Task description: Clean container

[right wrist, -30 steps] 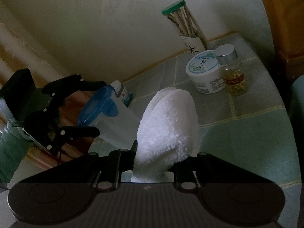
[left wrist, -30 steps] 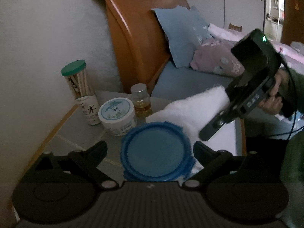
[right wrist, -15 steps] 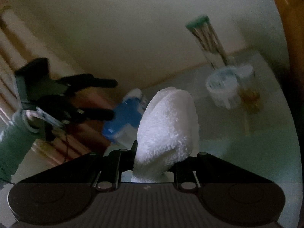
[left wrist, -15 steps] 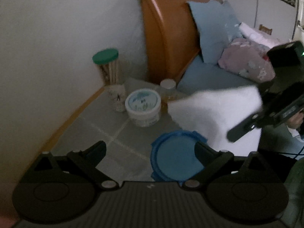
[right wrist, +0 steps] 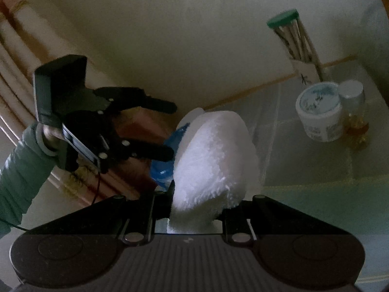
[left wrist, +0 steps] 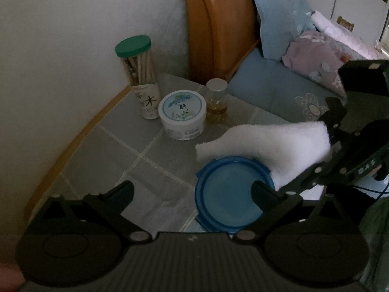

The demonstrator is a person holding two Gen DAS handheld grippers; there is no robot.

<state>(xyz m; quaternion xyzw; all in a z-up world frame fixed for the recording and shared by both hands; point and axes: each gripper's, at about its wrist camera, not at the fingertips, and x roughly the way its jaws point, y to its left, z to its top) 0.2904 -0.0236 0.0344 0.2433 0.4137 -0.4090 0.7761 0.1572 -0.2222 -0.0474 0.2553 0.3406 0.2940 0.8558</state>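
Beside the bed, your grey tiled bench (left wrist: 116, 143) carries the container (left wrist: 231, 194), upright near its front edge, blue lid facing up, so its long axis looks vertical. A second ago your left gripper (left wrist: 192, 192) framed that lid between its fingers; now the lid sits off to the right, behind the right finger, and the jaws are opening to their widest with nothing between them. You've let go, I'd judge. Your right gripper (right wrist: 197, 209) stays clamped on the white towel (right wrist: 214, 160), which now hangs against the lid's far rim. Wiping looks ready to begin or resume.
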